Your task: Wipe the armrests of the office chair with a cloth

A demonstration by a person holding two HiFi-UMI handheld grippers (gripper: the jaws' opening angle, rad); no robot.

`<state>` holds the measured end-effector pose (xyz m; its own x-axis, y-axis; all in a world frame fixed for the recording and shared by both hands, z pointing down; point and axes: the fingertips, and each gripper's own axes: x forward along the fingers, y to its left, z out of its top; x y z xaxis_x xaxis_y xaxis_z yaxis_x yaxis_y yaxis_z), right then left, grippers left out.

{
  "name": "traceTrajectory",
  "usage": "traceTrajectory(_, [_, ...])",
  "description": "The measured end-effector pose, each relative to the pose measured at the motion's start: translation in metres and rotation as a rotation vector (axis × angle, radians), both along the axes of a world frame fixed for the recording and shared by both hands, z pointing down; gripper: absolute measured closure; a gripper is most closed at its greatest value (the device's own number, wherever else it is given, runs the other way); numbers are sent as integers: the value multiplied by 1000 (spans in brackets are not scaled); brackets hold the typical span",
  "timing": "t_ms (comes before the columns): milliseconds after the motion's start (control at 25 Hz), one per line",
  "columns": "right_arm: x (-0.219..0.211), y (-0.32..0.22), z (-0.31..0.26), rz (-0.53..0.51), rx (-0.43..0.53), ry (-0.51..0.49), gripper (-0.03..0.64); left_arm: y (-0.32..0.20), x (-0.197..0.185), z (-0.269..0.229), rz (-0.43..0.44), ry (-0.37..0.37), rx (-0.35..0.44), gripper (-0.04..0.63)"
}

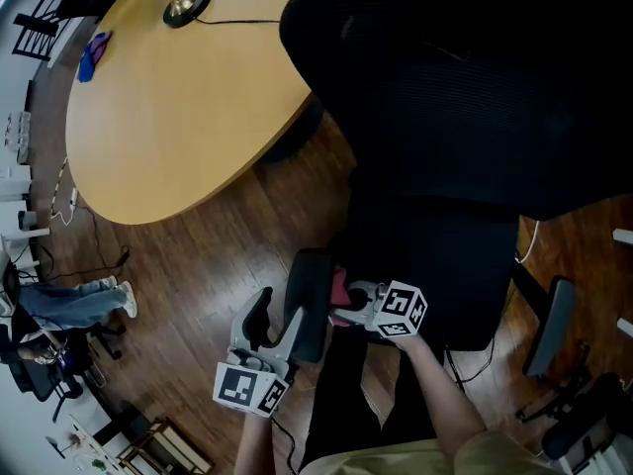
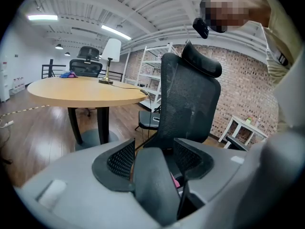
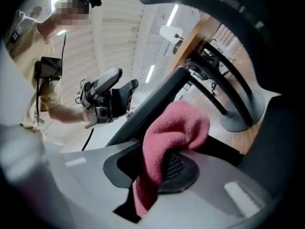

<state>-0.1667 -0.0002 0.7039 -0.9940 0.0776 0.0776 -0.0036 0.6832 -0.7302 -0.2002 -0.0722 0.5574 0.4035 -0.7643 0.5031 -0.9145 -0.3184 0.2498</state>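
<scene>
The black office chair [image 1: 465, 117] stands in front of me; its left armrest [image 1: 309, 300] runs toward me. My left gripper [image 1: 282, 325] is shut on the near end of that armrest [image 2: 155, 190], one jaw on each side. My right gripper [image 1: 348, 300] is shut on a pink cloth [image 1: 339, 290], which lies against the armrest's inner side. In the right gripper view the cloth [image 3: 171, 132] bulges out of the jaws against the dark armrest bar [image 3: 157, 101], and the left gripper [image 3: 105, 99] shows behind it. A sliver of the cloth [image 2: 176, 180] shows past the armrest.
A round wooden table [image 1: 178, 97] with a lamp base [image 1: 186, 3] and a blue-purple thing [image 1: 96, 52] stands to the left of the chair. The chair's right armrest [image 1: 549, 325] is at the far right. Another person's legs [image 1: 79, 300] are at the lower left.
</scene>
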Motion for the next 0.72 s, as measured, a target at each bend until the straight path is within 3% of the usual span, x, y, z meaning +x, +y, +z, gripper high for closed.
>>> traceTrajectory(360, [-10,35,-7,-272,149,69,561,7,9,11,-30,29,-19,354])
traceTrajectory(520, [-12,26,11,-178,23,73,555,8,7,10,-36,22,-20,354])
traceTrajectory(720, [-4,-6,83,-82,-110,321,555,10,-2,4,-49,12,-10,354])
